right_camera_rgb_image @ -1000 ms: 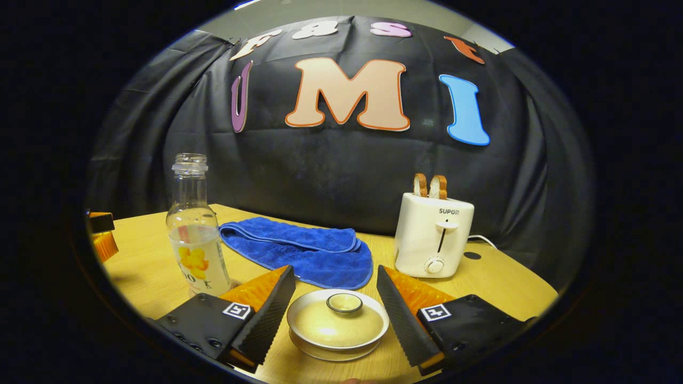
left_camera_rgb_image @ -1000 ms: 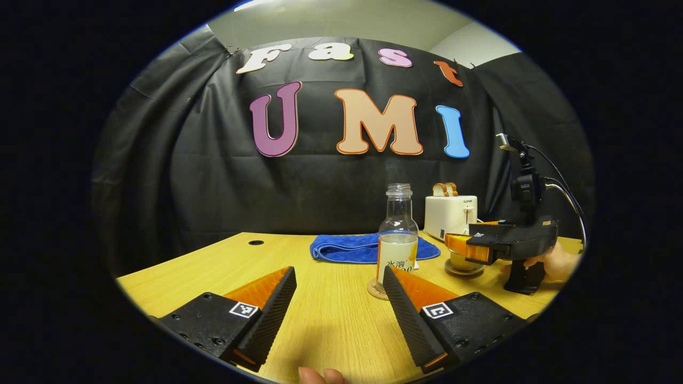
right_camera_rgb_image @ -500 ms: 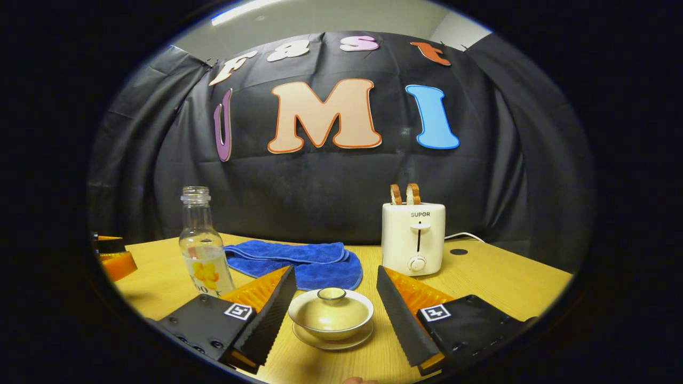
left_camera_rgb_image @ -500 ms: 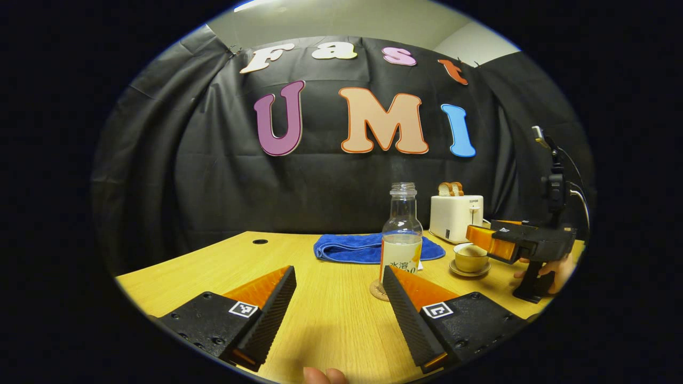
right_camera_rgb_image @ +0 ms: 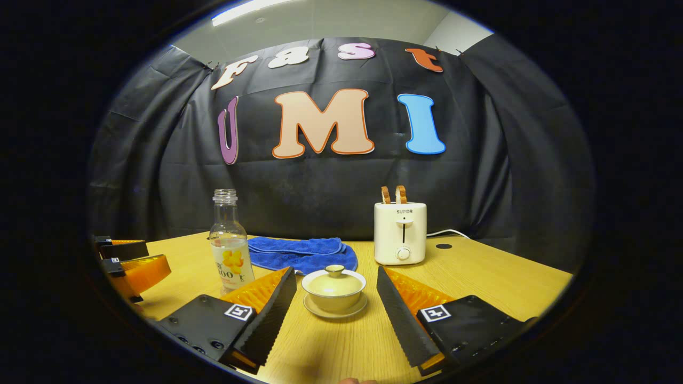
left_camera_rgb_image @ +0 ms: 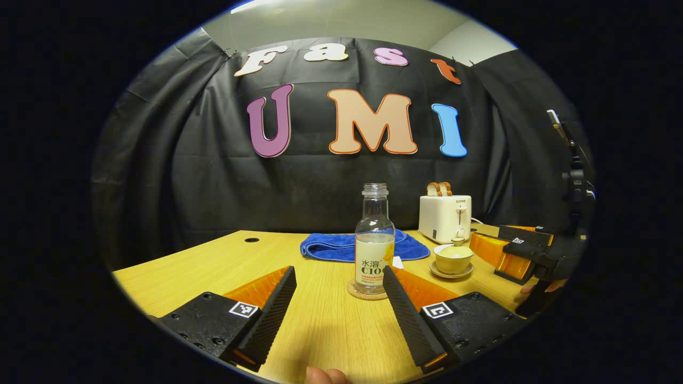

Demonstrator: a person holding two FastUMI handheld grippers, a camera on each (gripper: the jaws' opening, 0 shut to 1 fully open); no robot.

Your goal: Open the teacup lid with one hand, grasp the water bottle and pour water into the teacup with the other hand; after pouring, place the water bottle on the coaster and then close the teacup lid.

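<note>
the right gripper (right_camera_rgb_image: 336, 314) is pulled back, wide and empty, from the lidded teacup (right_camera_rgb_image: 334, 290); the left gripper (left_camera_rgb_image: 339, 306) is held wide too; task looks finished.

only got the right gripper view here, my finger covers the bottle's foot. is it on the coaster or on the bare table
Observer: On the coaster. In the left gripper view the bottle stands upright on the round coaster.
Operator: left gripper holding it?
Observer: No. The left gripper is open, and the bottle stands ahead of its fingers, seemingly untouched.
Operator: anything left of the towel?
Observer: A small dark hole in the tabletop, left of the blue towel.
</note>
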